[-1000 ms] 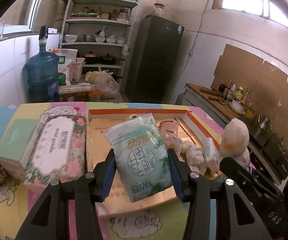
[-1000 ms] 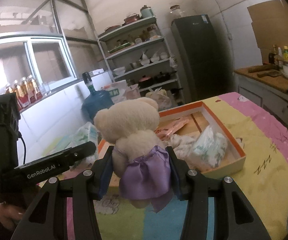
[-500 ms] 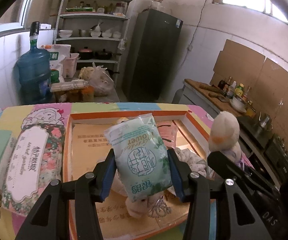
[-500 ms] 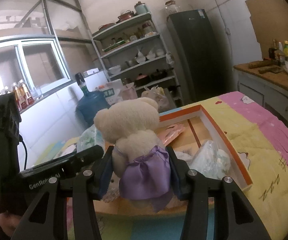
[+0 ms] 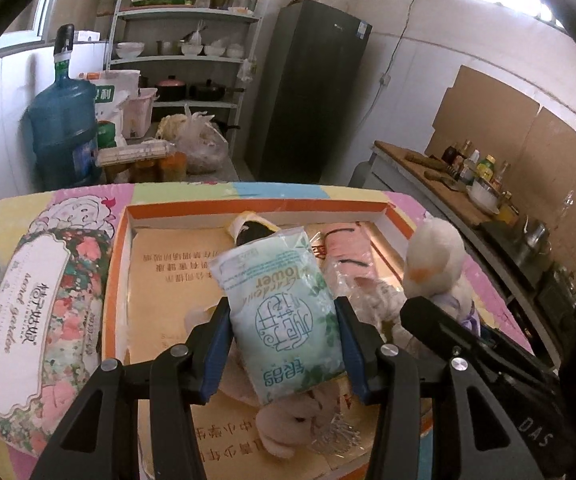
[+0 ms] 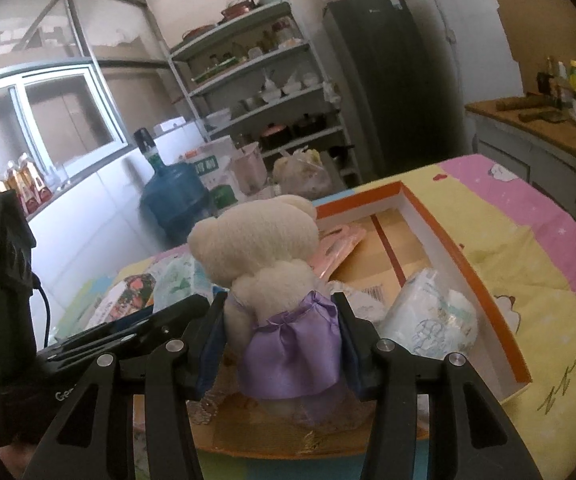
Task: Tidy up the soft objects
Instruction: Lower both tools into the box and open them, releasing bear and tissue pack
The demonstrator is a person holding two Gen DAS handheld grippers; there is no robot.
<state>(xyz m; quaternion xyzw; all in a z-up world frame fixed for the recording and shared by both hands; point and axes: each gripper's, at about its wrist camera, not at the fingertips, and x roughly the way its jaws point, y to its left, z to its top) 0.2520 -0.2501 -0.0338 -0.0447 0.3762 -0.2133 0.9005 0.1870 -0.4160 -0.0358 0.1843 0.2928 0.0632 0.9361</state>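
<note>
In the left wrist view the left gripper (image 5: 284, 344) pinches a pale green tissue pack (image 5: 278, 312) at lower centre, its blue pads pressed against both sides of the pack. The pack hangs over an orange-rimmed cardboard box (image 5: 248, 208) that fills the middle of the frame. Directly beneath it, at the bottom centre, lies a pinkish plush toy (image 5: 288, 426), and behind it a pink packet (image 5: 347, 248) and a dark item with a yellow edge (image 5: 254, 232) rest on the box floor. A floral wet-wipe pack (image 5: 32, 320) lies on the patterned cloth (image 5: 192, 192) at the left, just beside the box wall. At right the other tool's black body crosses in front of the box's near right corner.

In the right wrist view the right gripper (image 6: 282, 344) clamps a cream teddy bear in a purple skirt (image 6: 272, 272) at centre, pads squeezing the skirt. The bear blocks much of the box (image 6: 467, 264) behind it; a white patterned tissue pack (image 6: 431, 320) sits inside at right. The left tool's black handle stands at the left edge.

Upper frame: metal shelves (image 6: 256, 60), a dark fridge (image 5: 307, 88) and a blue water jug (image 5: 64, 132).
</note>
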